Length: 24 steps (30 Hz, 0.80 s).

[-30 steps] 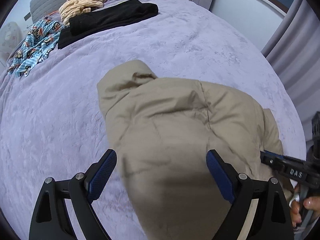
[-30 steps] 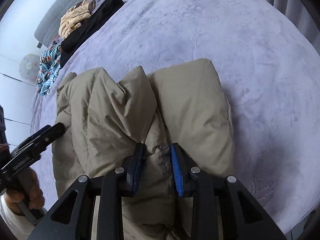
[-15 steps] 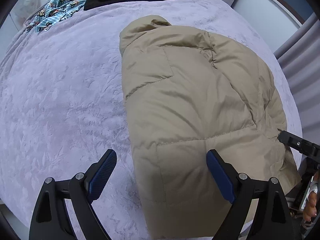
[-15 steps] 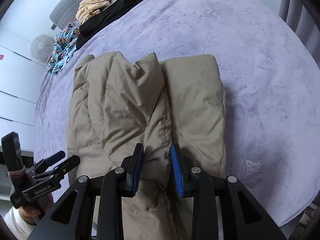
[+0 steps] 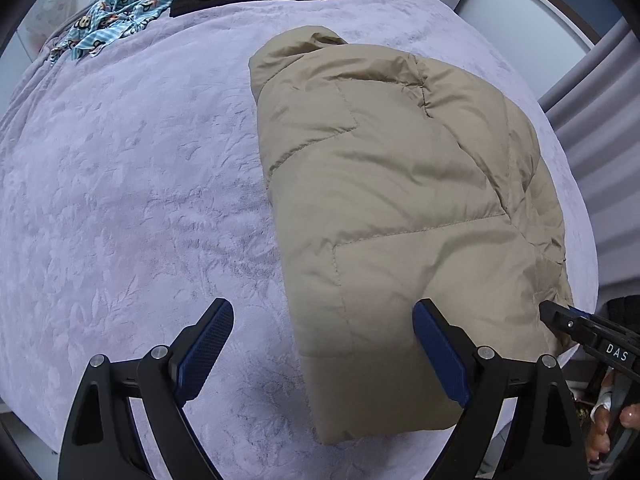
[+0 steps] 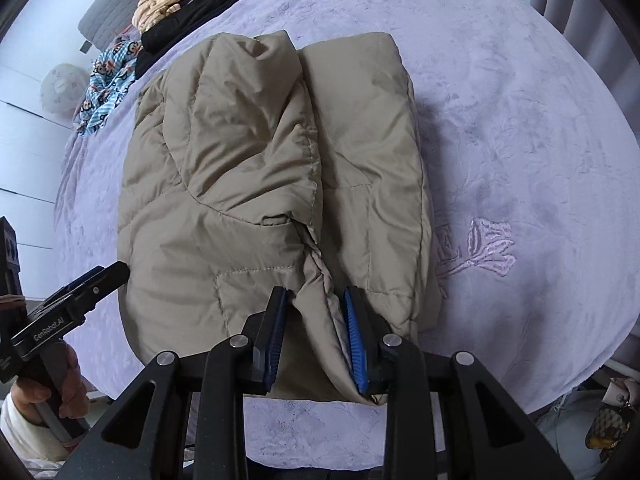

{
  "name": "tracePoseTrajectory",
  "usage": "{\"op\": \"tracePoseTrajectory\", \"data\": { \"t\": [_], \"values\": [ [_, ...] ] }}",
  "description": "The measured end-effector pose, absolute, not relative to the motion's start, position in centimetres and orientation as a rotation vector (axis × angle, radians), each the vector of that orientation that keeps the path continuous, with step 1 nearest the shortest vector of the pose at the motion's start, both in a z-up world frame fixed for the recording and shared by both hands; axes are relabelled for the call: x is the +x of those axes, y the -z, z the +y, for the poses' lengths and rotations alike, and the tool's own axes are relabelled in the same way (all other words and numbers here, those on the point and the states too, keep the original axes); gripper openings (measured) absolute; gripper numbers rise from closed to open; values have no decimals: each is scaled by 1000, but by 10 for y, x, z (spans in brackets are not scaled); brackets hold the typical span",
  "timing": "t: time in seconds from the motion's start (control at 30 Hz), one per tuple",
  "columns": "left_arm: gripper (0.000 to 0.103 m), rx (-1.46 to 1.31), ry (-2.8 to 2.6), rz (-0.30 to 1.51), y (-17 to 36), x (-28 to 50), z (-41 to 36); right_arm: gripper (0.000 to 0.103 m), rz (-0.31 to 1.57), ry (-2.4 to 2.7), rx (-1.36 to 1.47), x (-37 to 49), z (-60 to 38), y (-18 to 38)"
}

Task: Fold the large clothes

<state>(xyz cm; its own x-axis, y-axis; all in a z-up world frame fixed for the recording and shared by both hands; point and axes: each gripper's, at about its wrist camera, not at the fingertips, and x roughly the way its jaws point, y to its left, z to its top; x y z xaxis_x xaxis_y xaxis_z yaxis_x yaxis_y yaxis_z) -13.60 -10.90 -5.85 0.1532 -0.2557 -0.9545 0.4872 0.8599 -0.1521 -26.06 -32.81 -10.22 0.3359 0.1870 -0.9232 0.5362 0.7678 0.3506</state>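
On the bed (image 6: 520,100), right gripper (image 6: 316,336) is pinching the jacket (image 6: 260,160) hem, probably to control the fold; left gripper (image 5: 320,356) is hanging wide open.

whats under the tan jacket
The jacket lies folded on the purple bedspread, which shows all around it. Whether anything else sits beneath can't be seen; the padded fabric covers that patch completely.

Soft, even daylight, faint shadows, sharp focus, strong fisheye bending at edges.
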Motion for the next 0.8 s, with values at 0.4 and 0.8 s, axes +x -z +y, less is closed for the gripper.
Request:
{"op": "tracePoseTrajectory", "data": {
  "t": [0.4,0.8],
  "values": [
    [92,231,581,1286,47,-134,-79,48,1150,363,667,-271,-307,71],
    [103,207,549,1272,44,-128,-67,62,1117,376,641,-266,-297,44]
  ]
}}
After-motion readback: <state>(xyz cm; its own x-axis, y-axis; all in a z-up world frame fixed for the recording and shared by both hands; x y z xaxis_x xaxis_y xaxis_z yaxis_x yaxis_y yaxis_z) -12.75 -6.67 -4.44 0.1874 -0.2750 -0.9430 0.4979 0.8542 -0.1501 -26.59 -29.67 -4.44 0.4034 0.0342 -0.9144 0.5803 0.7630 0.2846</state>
